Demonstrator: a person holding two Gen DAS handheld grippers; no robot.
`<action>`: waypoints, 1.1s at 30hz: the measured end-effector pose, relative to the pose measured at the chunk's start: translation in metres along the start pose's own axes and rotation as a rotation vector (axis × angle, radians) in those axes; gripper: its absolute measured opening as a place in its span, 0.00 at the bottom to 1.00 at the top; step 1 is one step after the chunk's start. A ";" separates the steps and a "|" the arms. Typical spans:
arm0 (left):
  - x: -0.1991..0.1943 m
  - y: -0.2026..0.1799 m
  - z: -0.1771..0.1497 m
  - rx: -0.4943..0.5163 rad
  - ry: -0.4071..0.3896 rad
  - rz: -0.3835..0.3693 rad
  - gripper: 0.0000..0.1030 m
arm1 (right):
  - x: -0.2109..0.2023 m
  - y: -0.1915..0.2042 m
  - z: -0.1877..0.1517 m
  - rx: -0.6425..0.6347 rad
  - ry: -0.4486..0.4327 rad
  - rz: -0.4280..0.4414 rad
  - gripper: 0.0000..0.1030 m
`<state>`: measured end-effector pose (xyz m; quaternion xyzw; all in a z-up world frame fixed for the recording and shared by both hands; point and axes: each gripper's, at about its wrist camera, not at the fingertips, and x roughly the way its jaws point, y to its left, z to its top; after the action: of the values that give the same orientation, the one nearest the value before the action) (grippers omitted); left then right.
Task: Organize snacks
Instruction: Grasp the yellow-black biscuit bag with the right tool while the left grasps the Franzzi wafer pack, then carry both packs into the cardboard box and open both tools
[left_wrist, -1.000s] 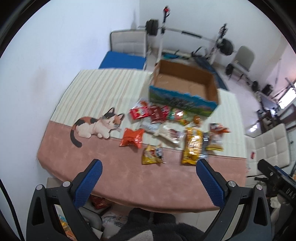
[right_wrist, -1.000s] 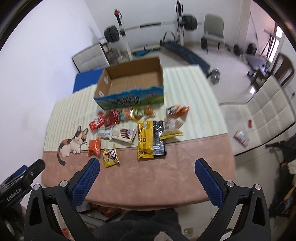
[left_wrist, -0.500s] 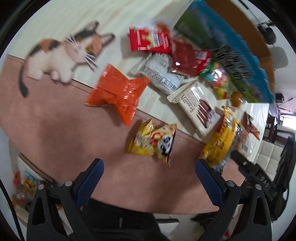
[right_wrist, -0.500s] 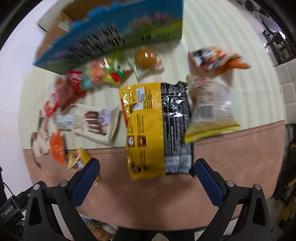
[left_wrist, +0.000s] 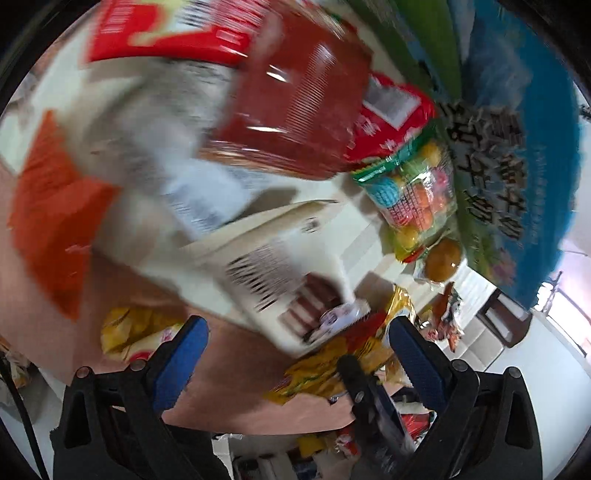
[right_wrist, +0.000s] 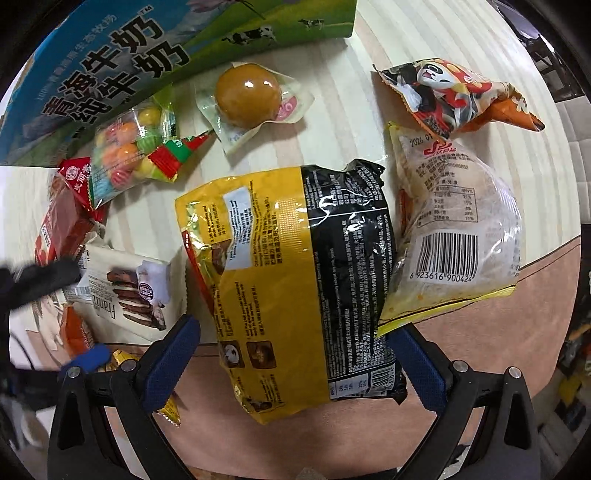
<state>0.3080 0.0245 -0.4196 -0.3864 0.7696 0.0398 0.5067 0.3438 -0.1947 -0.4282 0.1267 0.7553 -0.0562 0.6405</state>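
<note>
In the right wrist view my right gripper (right_wrist: 293, 354) is open, its blue fingers either side of the near end of a big yellow-and-black snack bag (right_wrist: 295, 280). A pale bag with a barcode (right_wrist: 458, 236) lies right of it, a panda bag (right_wrist: 454, 96) beyond. The left wrist view is blurred: my left gripper (left_wrist: 295, 354) is open, close over a white Franzzi biscuit pack (left_wrist: 266, 273). Dark red packs (left_wrist: 295, 103) and an orange pack (left_wrist: 55, 206) lie around it. The blue-green milk carton box (right_wrist: 122, 62) stands behind the snacks.
A bag of coloured candy balls (right_wrist: 129, 155) and a sealed brown egg (right_wrist: 247, 94) lie in front of the box. The snacks rest on a cream-striped and pink table cover (right_wrist: 517, 314). My left gripper shows dark at the left edge of the right wrist view (right_wrist: 33, 280).
Both grippers have dropped from high above the table to just over the snacks. The left has moved in over the biscuit pack, the right over the yellow-and-black bag. Both stay open.
</note>
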 end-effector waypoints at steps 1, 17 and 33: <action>0.006 -0.005 0.003 0.002 0.006 0.017 0.97 | 0.001 -0.001 -0.001 0.002 0.001 0.002 1.00; 0.028 0.003 -0.002 0.347 -0.084 0.506 0.90 | 0.008 -0.006 0.010 -0.051 0.039 -0.041 1.00; 0.001 -0.003 -0.047 0.646 -0.329 0.578 0.60 | 0.009 0.003 -0.024 -0.079 0.003 -0.091 0.86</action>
<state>0.2742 0.0009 -0.3965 0.0332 0.7280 -0.0016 0.6847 0.3209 -0.1849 -0.4323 0.0667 0.7630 -0.0551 0.6405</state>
